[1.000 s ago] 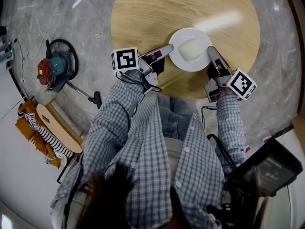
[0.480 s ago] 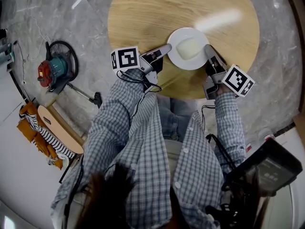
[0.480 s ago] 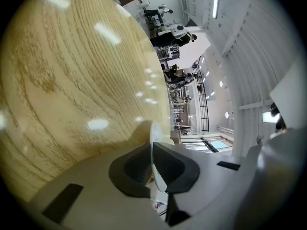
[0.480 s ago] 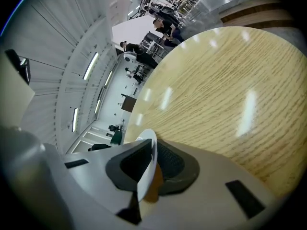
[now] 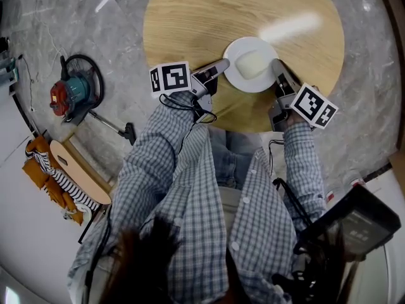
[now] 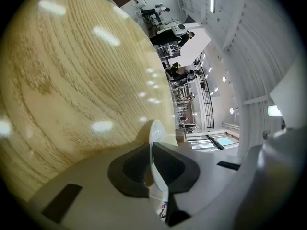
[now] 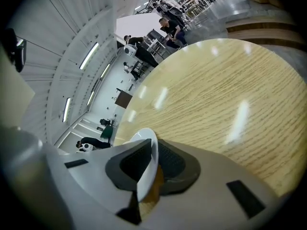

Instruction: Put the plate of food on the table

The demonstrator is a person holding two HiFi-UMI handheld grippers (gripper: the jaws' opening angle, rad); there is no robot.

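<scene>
Plate of food [image 5: 251, 64] is held between my two tools over the round wooden table [image 5: 209, 18]: a white plate with a pale mound in its middle. My left tongs [image 5: 218, 67] have it by the rim on my left side and my right tongs [image 5: 278, 69] by the rim opposite, so the plate lies between them. In the left gripper view the thin white rim runs edge-on between the two dark pads [image 6: 175, 166], which are pressed onto it from either side, and blond wood grain fills the view beyond. The right gripper view shows the same: the rim is pinched between that tool's dark pads [image 7: 129, 164], with the table top spreading out past it. From the head view the plate is inside the table's outline, nearer the edge on my side than the far one. Whether its underside touches the wood I cannot tell from any view. The marker cube [image 5: 169, 78] of the left tongs is just off the table's edge, over the grey marbled floor [image 5: 76, 18], and the cube of the right tongs [image 5: 314, 106] is at the edge on the other side. My checked sleeves [image 5: 164, 151] run back from both tools. On the floor to my left, well apart from the table, lies a red and teal machine [image 5: 71, 88] with a dark hose looped beside it.
</scene>
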